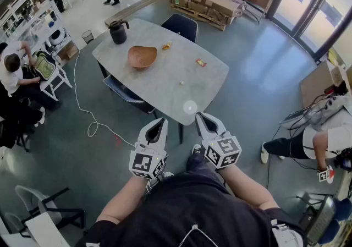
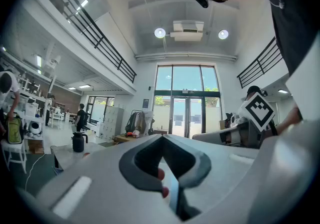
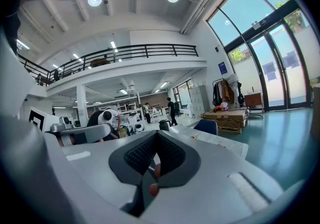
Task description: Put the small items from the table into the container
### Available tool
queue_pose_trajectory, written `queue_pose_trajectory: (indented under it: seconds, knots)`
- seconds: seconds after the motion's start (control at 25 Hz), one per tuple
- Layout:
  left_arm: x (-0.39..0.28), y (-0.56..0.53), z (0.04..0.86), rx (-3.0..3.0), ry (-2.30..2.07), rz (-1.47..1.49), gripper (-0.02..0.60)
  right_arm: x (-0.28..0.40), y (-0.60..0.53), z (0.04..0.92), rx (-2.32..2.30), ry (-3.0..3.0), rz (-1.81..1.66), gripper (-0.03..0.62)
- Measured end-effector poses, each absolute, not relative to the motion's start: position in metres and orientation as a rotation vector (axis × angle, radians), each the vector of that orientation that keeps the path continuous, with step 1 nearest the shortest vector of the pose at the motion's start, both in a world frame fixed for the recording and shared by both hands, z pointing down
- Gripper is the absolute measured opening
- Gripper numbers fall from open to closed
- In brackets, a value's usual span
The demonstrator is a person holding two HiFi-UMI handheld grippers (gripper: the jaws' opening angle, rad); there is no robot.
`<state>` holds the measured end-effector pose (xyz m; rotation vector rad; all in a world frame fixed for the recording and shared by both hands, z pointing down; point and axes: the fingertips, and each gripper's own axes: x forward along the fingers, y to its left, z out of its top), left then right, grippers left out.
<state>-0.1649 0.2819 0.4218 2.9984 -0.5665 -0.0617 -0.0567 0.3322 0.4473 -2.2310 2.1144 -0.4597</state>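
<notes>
A light oval table (image 1: pixel 165 83) stands ahead of me, with a brown wooden bowl (image 1: pixel 142 56) near its far left. Small items lie loose on it: a yellow-orange piece (image 1: pixel 166 46), a red piece (image 1: pixel 201 62), a tiny white piece (image 1: pixel 182 82) and a pale round thing (image 1: pixel 190 108) near the front edge. My left gripper (image 1: pixel 160 124) and right gripper (image 1: pixel 201 117) are held side by side in front of the table's near edge, short of it, both shut and empty. The left gripper (image 2: pixel 162 140) and the right gripper (image 3: pixel 156 135) show their jaws pressed together.
A black jug (image 1: pixel 117 32) stands at the table's far left corner. Dark blue chairs (image 1: pixel 180 25) sit at the far side and at the left side (image 1: pixel 125 92). A white cable (image 1: pixel 88 114) runs over the floor at left. People sit at the left and right edges; cardboard pallets (image 1: pixel 206 1) lie beyond.
</notes>
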Motion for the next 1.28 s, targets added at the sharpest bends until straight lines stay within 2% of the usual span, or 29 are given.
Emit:
queue_pose_trajectory:
  seconds: [0.76,1.08,1.28]
  knots:
    - [-0.182,0.271,0.440,2.948,-0.592,-0.019,0.003,-0.067,0.339,0.460,-2.242,2.080,-0.487,0.028]
    - [-0.147,0.255,0.451,2.929,-0.552,-0.014,0.003,-0.028,0.330,0.475,-2.261,2.059,-0.528,0.028]
    - [-0.105,0.204,0.458,2.921,-0.588,0.003,0.003,0.018,0.280,0.478,-2.186,2.068,-0.520,0.028]
